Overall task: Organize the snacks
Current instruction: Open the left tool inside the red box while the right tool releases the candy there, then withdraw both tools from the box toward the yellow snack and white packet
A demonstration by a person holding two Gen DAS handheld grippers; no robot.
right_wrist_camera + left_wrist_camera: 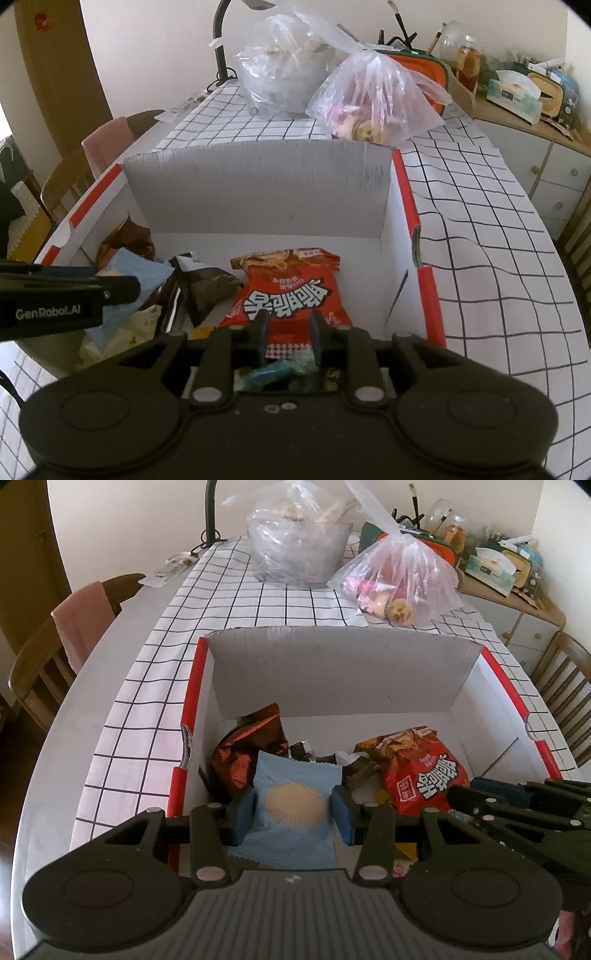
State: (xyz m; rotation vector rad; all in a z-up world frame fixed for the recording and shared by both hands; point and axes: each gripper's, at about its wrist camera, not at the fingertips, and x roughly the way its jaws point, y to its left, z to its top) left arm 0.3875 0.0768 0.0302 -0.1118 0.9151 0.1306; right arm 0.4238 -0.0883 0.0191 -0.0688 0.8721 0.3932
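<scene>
A white cardboard box with red edges (pixel 332 672) (pixel 258 184) stands open on the checked tablecloth. My left gripper (pixel 293 814) is shut on a light blue snack packet (pixel 295 775), its blue pads pressing both sides, low over the box's left part. A brown packet (pixel 251 753) and dark wrappers lie behind it. The red noodle-snack packet (pixel 291 288) (pixel 421 768) lies flat on the box floor. My right gripper (pixel 290 326) hovers at its near edge, fingers apart and not pressing on it. In the right wrist view the left gripper (pixel 122 286) enters from the left.
Two clear plastic bags of food (pixel 399 579) (pixel 295 546) sit on the cloth behind the box. Wooden chairs (pixel 48 657) (pixel 565 686) flank the table. A cluttered sideboard (pixel 517 590) stands at the far right. A teal wrapped sweet (pixel 277 373) lies under my right gripper.
</scene>
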